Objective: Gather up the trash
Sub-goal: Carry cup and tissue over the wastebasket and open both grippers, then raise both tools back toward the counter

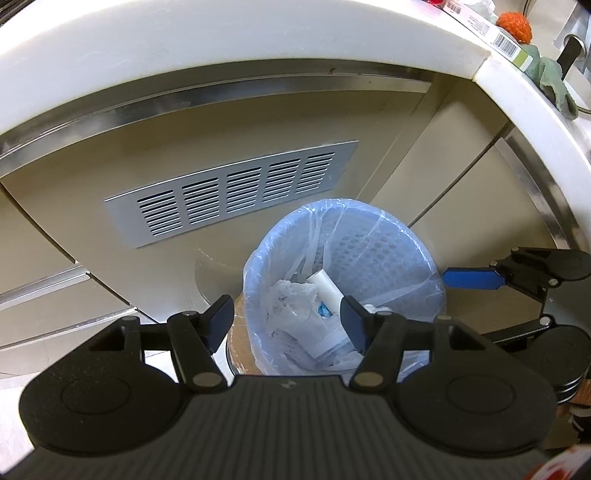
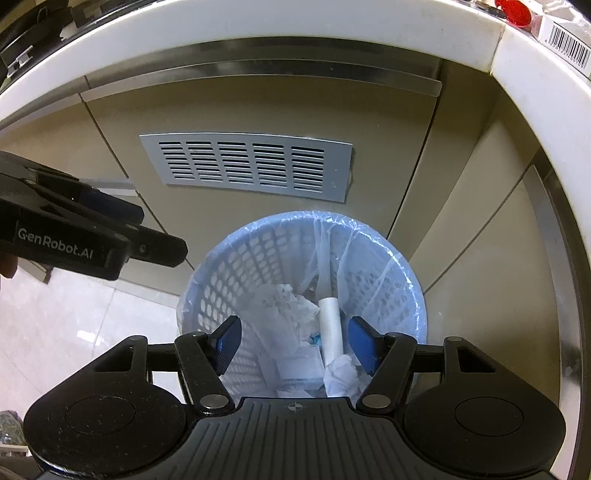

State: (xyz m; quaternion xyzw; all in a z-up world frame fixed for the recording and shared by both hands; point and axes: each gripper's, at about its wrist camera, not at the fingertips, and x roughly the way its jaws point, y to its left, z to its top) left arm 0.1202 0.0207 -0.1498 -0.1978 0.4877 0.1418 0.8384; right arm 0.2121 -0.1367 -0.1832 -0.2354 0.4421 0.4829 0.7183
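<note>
Two claws hang over the bin [image 2: 303,280], and we hold nothing in either. Our left claw [image 1: 286,323] stands wide, its blue pads apart above the rubbish. Our right claw [image 2: 295,341] is wide too, with the trash lying loose below it. Inside the bin, lined with a clear bag [image 2: 369,236], we see a white tube [image 2: 330,325] upright near the centre, crumpled tissue [image 2: 341,376] at 5 o'clock from it, and a white plastic bag [image 1: 291,306] at 9 o'clock. From the left wrist, the right claw [image 1: 509,280] shows at 3 o'clock of the bin. A vent [image 2: 247,166] sits on the cabinet at 12 o'clock, under the counter [image 2: 258,26]
</note>
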